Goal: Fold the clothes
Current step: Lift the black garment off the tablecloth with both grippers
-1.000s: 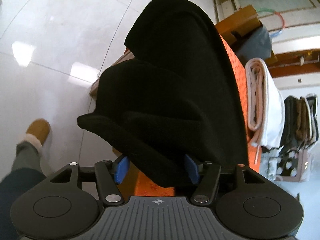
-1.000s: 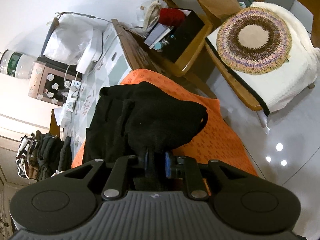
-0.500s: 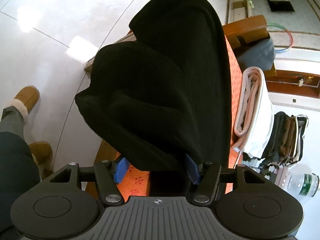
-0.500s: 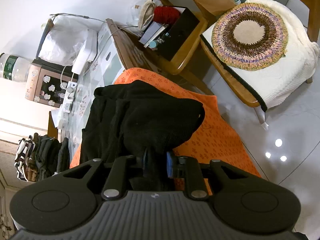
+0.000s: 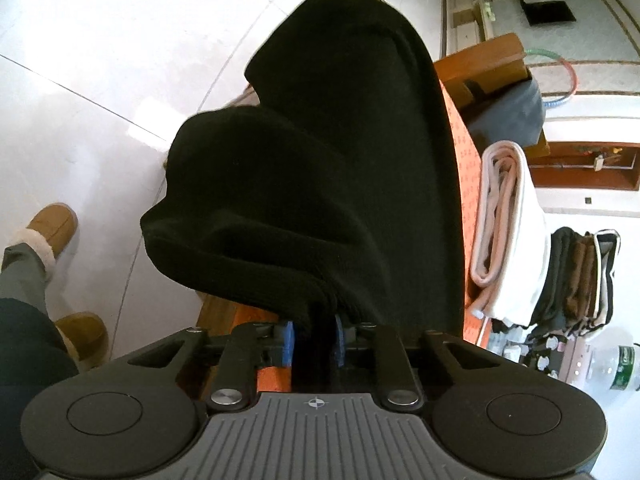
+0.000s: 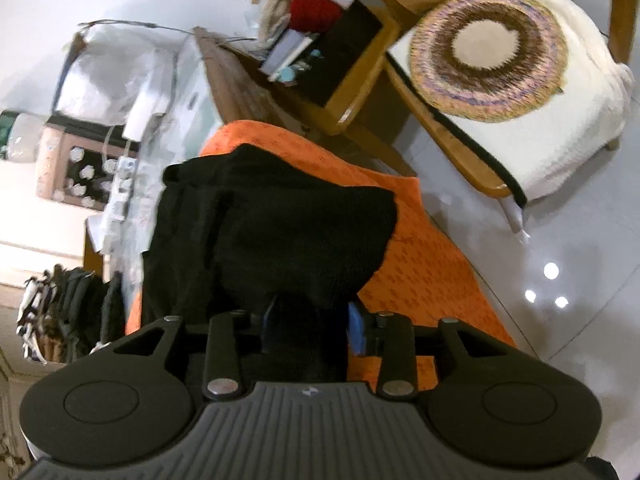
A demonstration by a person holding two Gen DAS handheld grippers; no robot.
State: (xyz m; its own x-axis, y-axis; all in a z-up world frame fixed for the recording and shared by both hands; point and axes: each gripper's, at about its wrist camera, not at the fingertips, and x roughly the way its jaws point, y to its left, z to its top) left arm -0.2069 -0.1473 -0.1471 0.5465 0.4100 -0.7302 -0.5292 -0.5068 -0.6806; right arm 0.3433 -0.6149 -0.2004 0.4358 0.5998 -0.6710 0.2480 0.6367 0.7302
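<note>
A black knit garment (image 5: 320, 160) lies bunched on an orange patterned cloth (image 5: 464, 152) that covers a table. My left gripper (image 5: 314, 340) is shut on a thick fold at the garment's near edge, its blue pads pressed into the fabric. In the right wrist view the same black garment (image 6: 272, 240) rests on the orange cloth (image 6: 420, 280). My right gripper (image 6: 312, 324) is partly open, with the cloth still lying loosely between its blue pads. The fingertips of both grippers are hidden under the fabric.
A folded white and pink garment (image 5: 508, 232) and a stack of dark folded clothes (image 5: 576, 280) sit beyond the black one. A person's feet in brown slippers (image 5: 56, 224) stand on the white floor. A wooden chair with a round woven cushion (image 6: 488, 52) stands nearby.
My left gripper went from wide open to shut on the black garment's fold. My right gripper's pads, shut on the cloth before, have spread apart. The right view has shifted slightly.
</note>
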